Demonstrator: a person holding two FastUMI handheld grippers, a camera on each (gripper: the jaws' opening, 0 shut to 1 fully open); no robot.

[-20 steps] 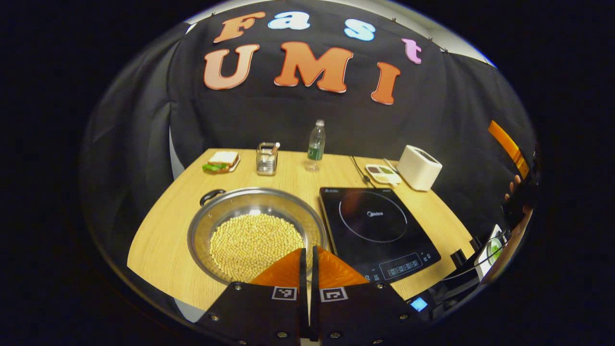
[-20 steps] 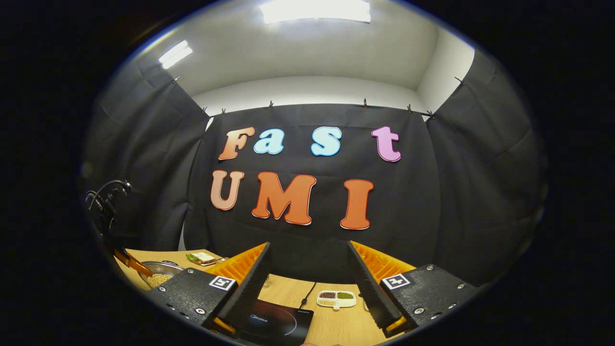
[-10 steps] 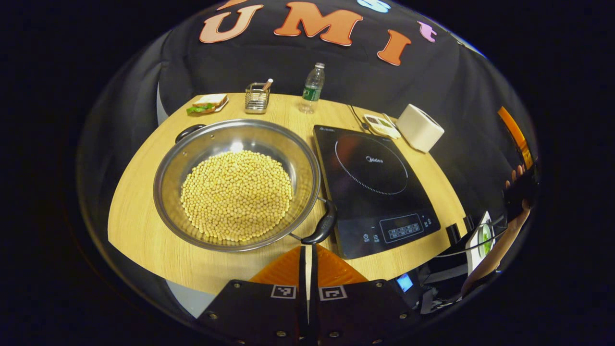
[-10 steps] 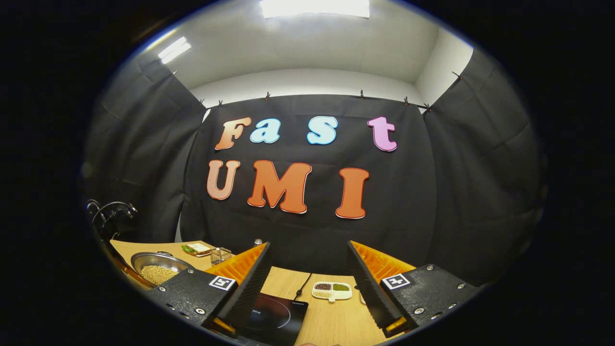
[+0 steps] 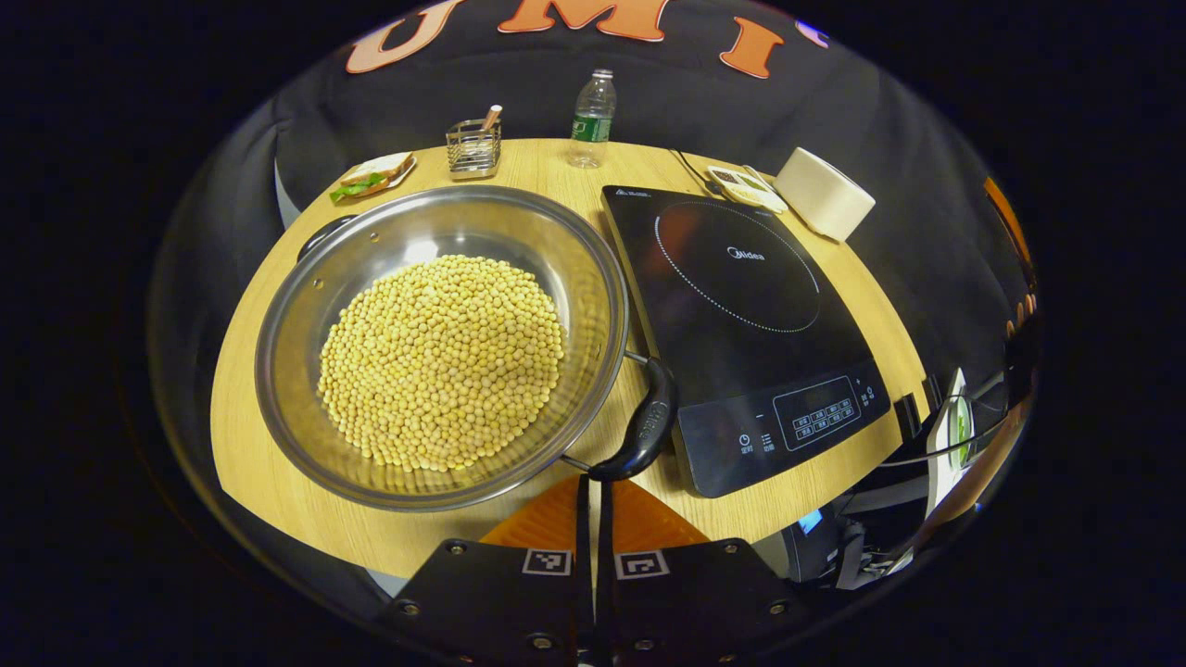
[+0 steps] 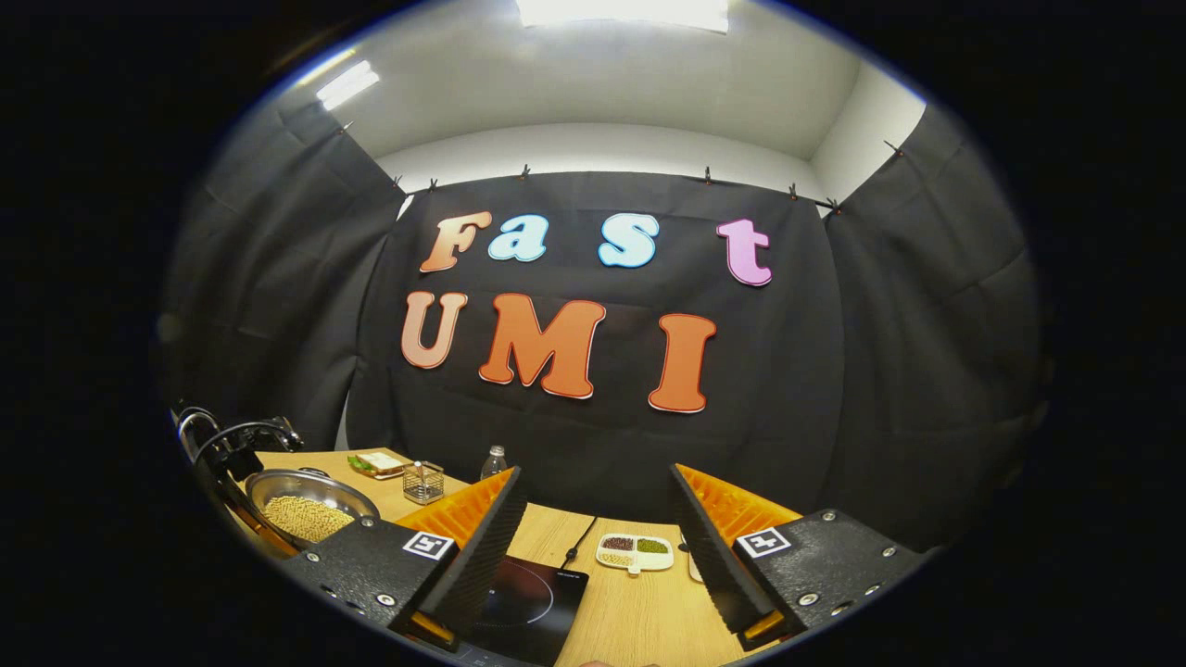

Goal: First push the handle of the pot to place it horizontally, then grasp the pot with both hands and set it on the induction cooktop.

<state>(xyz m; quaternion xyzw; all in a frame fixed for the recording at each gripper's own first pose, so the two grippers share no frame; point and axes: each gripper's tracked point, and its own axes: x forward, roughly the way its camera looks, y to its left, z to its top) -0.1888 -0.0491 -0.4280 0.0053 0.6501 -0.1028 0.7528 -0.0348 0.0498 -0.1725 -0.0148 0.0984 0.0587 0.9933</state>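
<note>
Handle (image 5: 643, 428) sits just off my closed, empty left gripper (image 5: 593, 505), push not begun, pot (image 5: 435, 338) on the table beside the cooktop (image 5: 741, 324), right gripper (image 6: 593, 537) wide open, lift remaining.

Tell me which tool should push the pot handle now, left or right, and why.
Left. The left tool is shut, its tips right at the pot's black handle, so it can likely nudge it. The right tool is open, raised and aimed at the wall, far from the pot.
</note>
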